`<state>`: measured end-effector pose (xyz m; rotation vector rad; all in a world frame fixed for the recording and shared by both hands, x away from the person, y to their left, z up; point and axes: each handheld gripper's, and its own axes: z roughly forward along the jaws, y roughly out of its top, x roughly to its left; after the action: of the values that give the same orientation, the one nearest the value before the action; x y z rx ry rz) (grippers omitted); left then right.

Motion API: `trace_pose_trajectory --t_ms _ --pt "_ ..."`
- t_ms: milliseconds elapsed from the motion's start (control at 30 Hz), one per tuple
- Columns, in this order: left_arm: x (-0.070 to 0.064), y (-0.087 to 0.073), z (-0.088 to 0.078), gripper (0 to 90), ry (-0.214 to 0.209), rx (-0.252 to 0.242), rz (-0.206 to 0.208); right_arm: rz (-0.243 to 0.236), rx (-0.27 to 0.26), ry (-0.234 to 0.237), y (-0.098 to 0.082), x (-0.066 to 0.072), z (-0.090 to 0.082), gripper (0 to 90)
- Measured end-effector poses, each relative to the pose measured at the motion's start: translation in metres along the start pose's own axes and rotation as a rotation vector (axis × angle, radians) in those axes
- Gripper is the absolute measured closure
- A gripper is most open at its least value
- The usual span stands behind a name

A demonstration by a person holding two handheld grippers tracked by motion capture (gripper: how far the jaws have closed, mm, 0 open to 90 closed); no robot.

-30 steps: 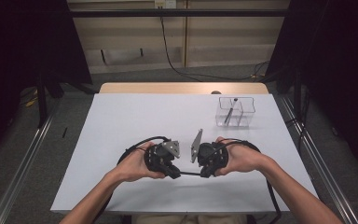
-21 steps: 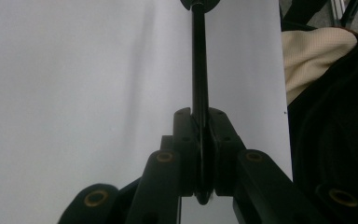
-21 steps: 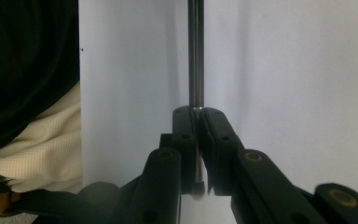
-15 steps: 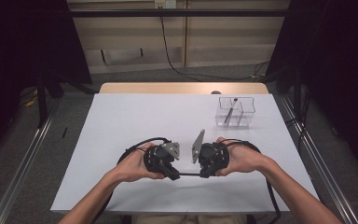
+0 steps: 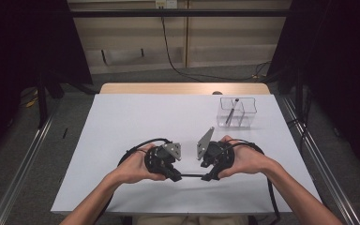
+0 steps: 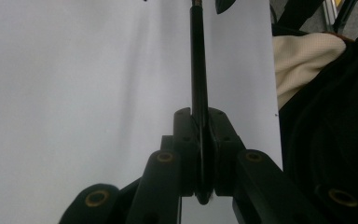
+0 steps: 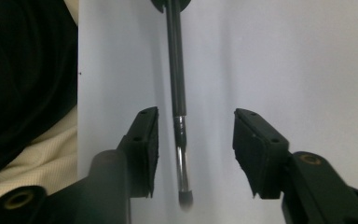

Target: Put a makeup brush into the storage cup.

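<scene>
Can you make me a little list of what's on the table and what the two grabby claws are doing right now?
held thing: thin black brush, silver collar, dark tip
left gripper: shut on the brush's handle
right gripper: jaws have just been opening, brush tip between them, pads apart from it
clear box: far right of the table, a dark stick leaning inside
hands: close together at the near edge

Bright even light on white table (image 5: 122, 122), dark surroundings, soft close-up blur
</scene>
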<state>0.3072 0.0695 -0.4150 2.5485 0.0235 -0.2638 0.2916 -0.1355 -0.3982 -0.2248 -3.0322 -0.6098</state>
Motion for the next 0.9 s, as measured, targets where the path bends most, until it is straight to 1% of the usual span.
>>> trace_pose_trajectory --t_ms 33,67,100,167,200,233,300,333,367,400,500,533,600,633,667,700,733,800,833,900 --pt "0.0 0.0 -0.001 83.7 -0.001 0.003 -0.001 0.015 0.002 0.0 -0.001 0.0 -0.001 46.5" --pt "0.001 -0.001 -0.001 83.8 0.0 0.001 -0.004 0.008 -0.009 -0.005 -0.001 -0.001 -0.001 43.8" --pt "0.001 -0.001 -0.001 83.8 0.003 0.004 -0.004 0.021 -0.014 -0.001 -0.002 0.0 -0.001 42.0" --pt "0.0 -0.002 -0.002 83.7 0.001 0.002 -0.012 0.027 -0.023 -0.007 -0.003 0.0 -0.001 36.9" --pt "0.0 -0.001 -0.003 83.7 0.0 0.001 -0.011 0.033 -0.028 -0.008 -0.003 0.0 -0.001 33.8" --pt "0.001 -0.001 -0.003 83.8 -0.005 0.003 -0.001 0.03 -0.035 -0.015 -0.003 0.0 0.0 30.8" --pt "0.0 -0.001 -0.003 83.7 -0.001 -0.001 -0.004 0.038 -0.041 -0.018 -0.004 -0.001 0.0 29.5" --pt "0.0 -0.001 -0.004 83.7 0.0 0.001 -0.004 0.04 -0.057 -0.019 -0.004 -0.001 0.0 28.3" --pt "0.0 -0.002 -0.004 83.7 0.006 -0.004 -0.006 0.033 -0.078 -0.009 -0.005 -0.001 -0.001 26.8" --pt "0.0 -0.002 -0.004 83.7 0.003 -0.001 -0.007 0.031 -0.088 -0.008 -0.005 -0.001 -0.002 25.5" --pt "0.0 -0.002 -0.005 83.7 0.006 -0.008 -0.011 0.042 -0.122 -0.013 -0.006 -0.002 -0.005 17.3" --pt "0.0 -0.003 -0.006 83.7 0.013 -0.016 -0.015 0.049 -0.133 -0.018 -0.007 -0.002 -0.005 16.8" --pt "0.0 -0.003 -0.007 83.8 0.01 -0.013 -0.012 0.059 -0.147 -0.026 -0.009 -0.002 -0.007 14.1" --pt "0.0 -0.004 -0.007 83.7 0.012 -0.013 -0.016 0.059 -0.16 -0.032 -0.01 -0.003 -0.007 11.9" --pt "-0.001 -0.004 -0.007 83.8 0.013 -0.012 -0.023 0.071 -0.162 -0.041 -0.011 -0.002 -0.007 11.0" --pt "-0.001 -0.005 -0.007 83.7 0.015 -0.008 -0.021 0.074 -0.173 -0.041 -0.013 -0.002 -0.007 11.0" --pt "0.0 -0.006 -0.008 83.7 0.013 -0.007 -0.022 0.077 -0.181 -0.031 -0.015 -0.003 -0.007 11.0" --pt "0.0 -0.008 -0.009 83.7 0.007 -0.01 -0.027 0.096 -0.201 -0.043 -0.019 -0.003 -0.007 9.1" --pt "0.0 -0.009 -0.01 83.7 0.01 -0.013 -0.029 0.1 -0.202 -0.045 -0.02 -0.004 -0.008 8.5" --pt "0.0 -0.012 -0.01 83.7 0.015 -0.019 -0.037 0.116 -0.224 -0.047 -0.024 -0.004 -0.009 7.9"
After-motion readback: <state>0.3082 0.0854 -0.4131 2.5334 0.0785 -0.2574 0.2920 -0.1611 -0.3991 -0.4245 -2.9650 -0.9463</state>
